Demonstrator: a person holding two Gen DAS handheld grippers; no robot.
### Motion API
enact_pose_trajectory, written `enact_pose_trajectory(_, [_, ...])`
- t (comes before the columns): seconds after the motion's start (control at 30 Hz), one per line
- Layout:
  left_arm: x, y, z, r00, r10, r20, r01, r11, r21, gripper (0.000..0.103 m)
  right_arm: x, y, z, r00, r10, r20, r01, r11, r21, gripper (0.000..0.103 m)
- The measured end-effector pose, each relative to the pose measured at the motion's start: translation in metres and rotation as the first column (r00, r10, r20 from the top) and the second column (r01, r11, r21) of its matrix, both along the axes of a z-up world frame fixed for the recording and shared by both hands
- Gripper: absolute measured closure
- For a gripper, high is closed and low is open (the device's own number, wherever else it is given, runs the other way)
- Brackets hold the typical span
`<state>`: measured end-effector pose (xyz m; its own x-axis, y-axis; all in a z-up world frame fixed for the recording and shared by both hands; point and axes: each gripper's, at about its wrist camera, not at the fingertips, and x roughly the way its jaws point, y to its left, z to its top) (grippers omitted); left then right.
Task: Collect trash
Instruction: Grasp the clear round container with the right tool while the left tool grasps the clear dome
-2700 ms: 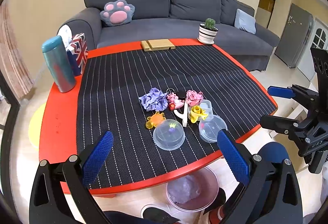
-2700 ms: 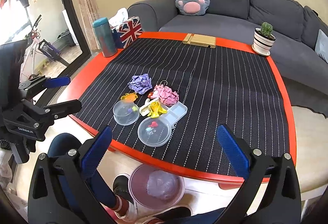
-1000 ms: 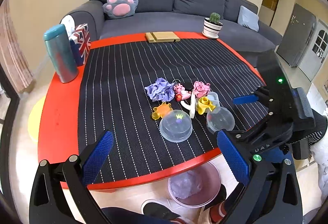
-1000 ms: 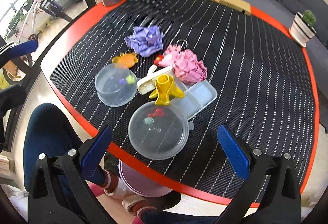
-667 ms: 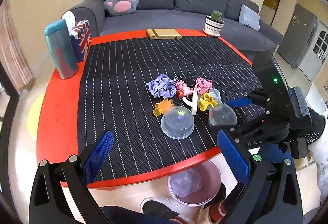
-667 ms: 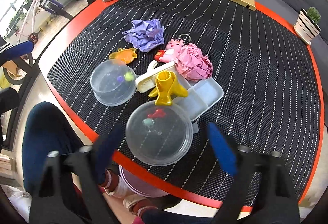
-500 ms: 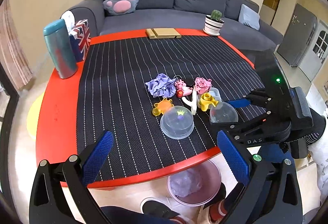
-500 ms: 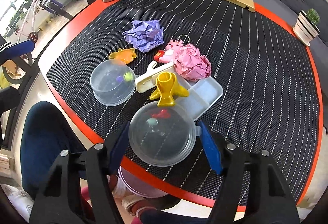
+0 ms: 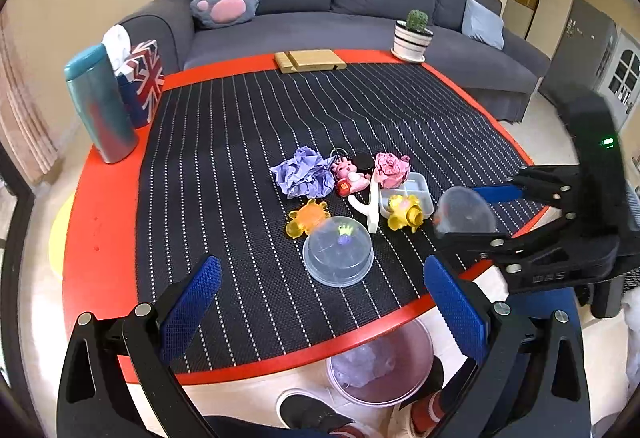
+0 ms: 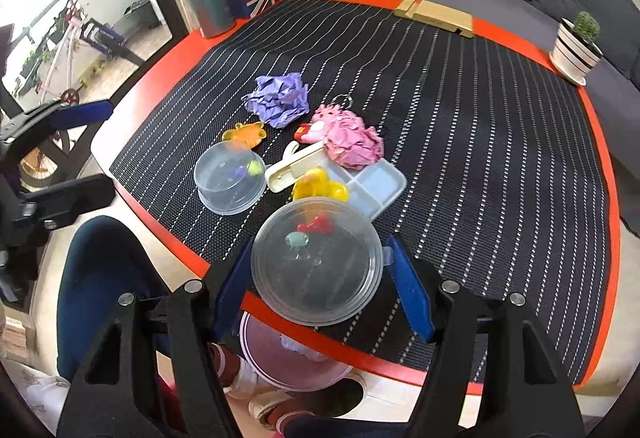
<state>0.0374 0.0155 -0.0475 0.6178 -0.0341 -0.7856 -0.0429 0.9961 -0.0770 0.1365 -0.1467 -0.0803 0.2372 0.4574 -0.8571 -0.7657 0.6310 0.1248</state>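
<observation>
- Clear lidded tub point(image 10: 316, 262): held between the blue pads of the right tongs point(image 10: 318, 274), raised at the near edge of the counter point(image 10: 400, 3); the pink bin point(image 10: 288, 362) on the floor sits just below. In the left view the tub point(image 9: 464, 211) appears lifted off the mat.
- Handling, judged: thin, light plastic, smooth and likely slippery; the walls may flex under a hard squeeze. The grip across the widest part of the rim looks right. Small loose trinkets show inside.
- Crumpled paper: two balls, one purple point(image 10: 280, 99) and one pink point(image 10: 352, 143). Judged soft, very light, easy to pinch anywhere; these look like the evident trash.
- Second clear tub point(image 10: 230, 177): one, resting on the mat. Total of tubs: two.
- Other small items, one each: orange toy point(image 10: 245, 133), yellow toy point(image 10: 318, 187), white clip-like piece point(image 10: 294, 165), divided clear tray point(image 10: 374, 185), pink keyring figure point(image 9: 350, 173).
- Left tongs point(image 9: 320, 302): spread wide, holding nothing, hovering over the near counter edge.
- Surroundings: one teal flask point(image 9: 100, 105), one flag-print tissue box point(image 9: 144, 81), one potted cactus point(image 9: 414, 35).
</observation>
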Motion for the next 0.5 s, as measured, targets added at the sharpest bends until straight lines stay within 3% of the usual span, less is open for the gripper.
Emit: enact_pose_trajectory(0.5, [0.054,-0.005,-0.037,0.985,-0.025,-0.168,0.027,1.0,0.01,0.006,0.006,-0.031,0.006,0.998,-0.067,0.005,0.067,0.997,0.031,0.037])
